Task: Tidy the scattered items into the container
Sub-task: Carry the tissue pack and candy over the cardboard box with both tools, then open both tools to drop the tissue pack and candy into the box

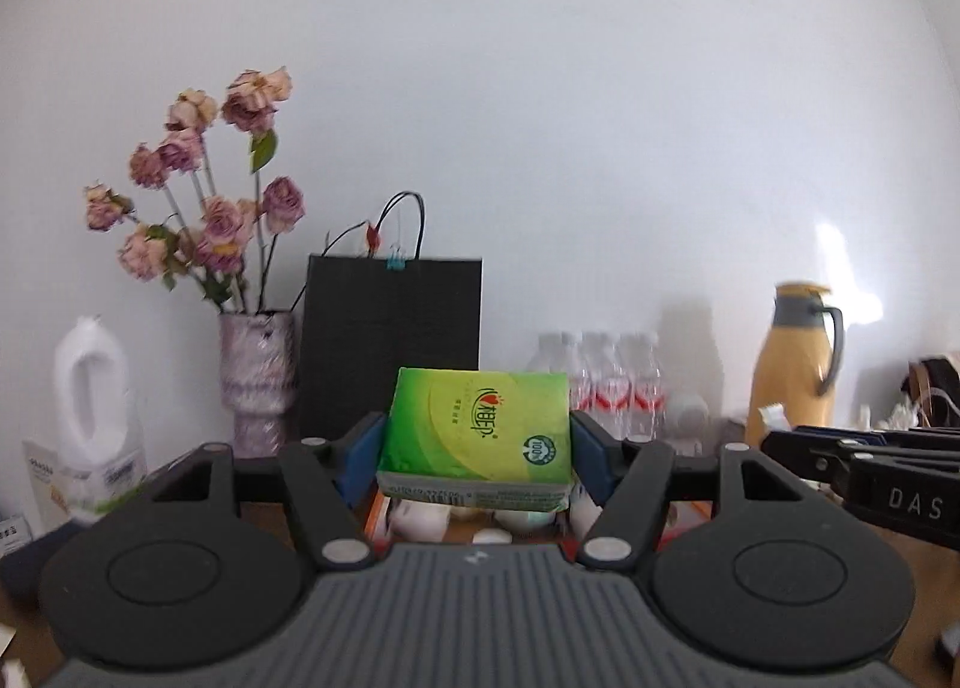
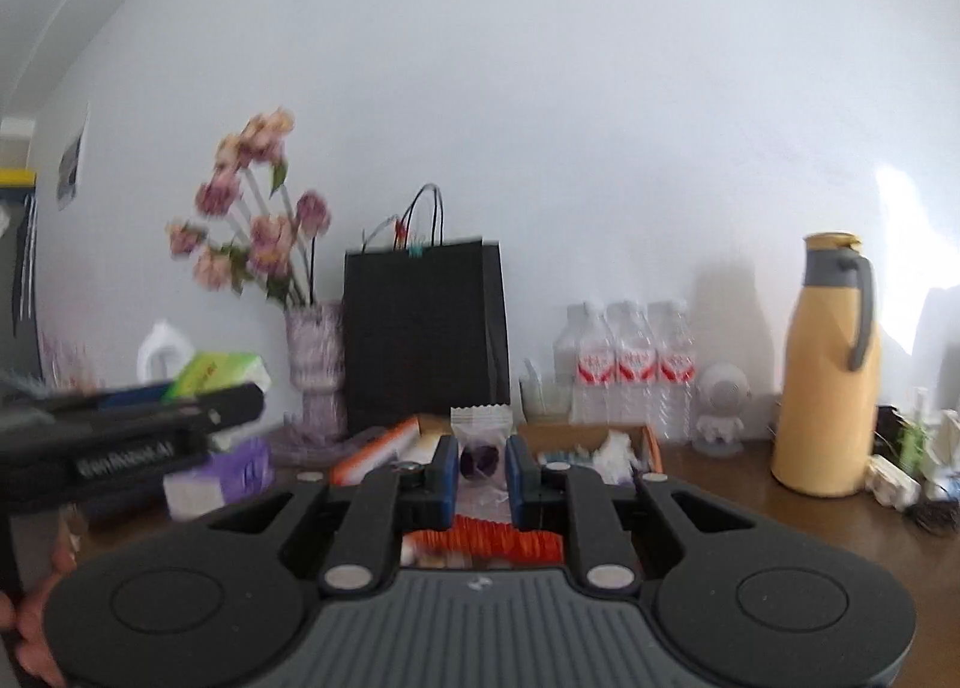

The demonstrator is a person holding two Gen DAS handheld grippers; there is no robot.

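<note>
1. While both tools hang level above the wooden table (image 2: 750, 484), the left gripper (image 1: 477, 436) clamps a green tissue pack (image 1: 477, 436) between its blue pads, the pack upright and lifted in front of the black paper bag (image 1: 393, 340).
2. The right gripper (image 2: 480, 463) pinches a clear snack packet (image 2: 480, 439) holding a dark purple piece; its jaws stand nearly together on the thin wrapper, just in front of the bag's lower right corner.
3. The container, an orange-edged tray (image 2: 651, 442), lies on the table below and right of the bag, with white and pale items inside; in the left wrist view it shows only partly under the held pack.
4. Left of the bag stands a vase of faded roses (image 1: 258, 370); right of it, water bottles (image 2: 624, 364) and farther right a yellow thermos jug (image 2: 825, 376).
5. A purple tissue pack (image 2: 231, 475) rests on the table left of the bag.
</note>
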